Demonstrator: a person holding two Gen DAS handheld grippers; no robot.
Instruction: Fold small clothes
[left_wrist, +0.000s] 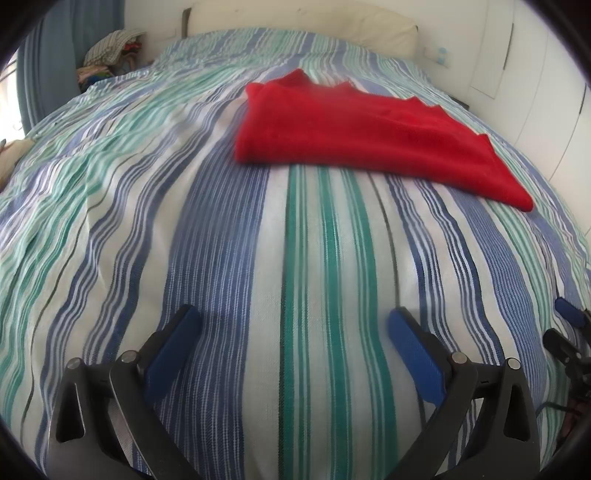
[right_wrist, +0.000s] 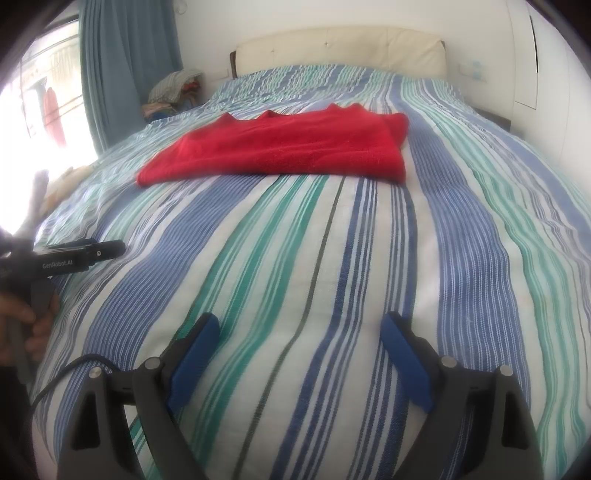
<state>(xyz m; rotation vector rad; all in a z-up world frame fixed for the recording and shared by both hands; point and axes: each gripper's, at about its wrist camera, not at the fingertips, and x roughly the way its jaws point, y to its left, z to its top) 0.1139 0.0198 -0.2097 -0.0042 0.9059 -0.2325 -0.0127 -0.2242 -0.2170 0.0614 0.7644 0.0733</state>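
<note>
Lying folded on the bed (left_wrist: 110, 221), the red cloth (left_wrist: 354, 136) is let go; both tools (left_wrist: 293, 328) (right_wrist: 299, 332) wide open, empty.

Red garment (left_wrist: 354, 129), folded flat on striped bedspread (left_wrist: 221, 258).
Lying toward twelve o'clock, zigzag edge at far side, smooth folded edge nearest, untouched.

both grippers, left gripper (left_wrist: 293, 319) and right gripper (right_wrist: 299, 325), angled downward, jaws wide apart, nothing between.
</note>
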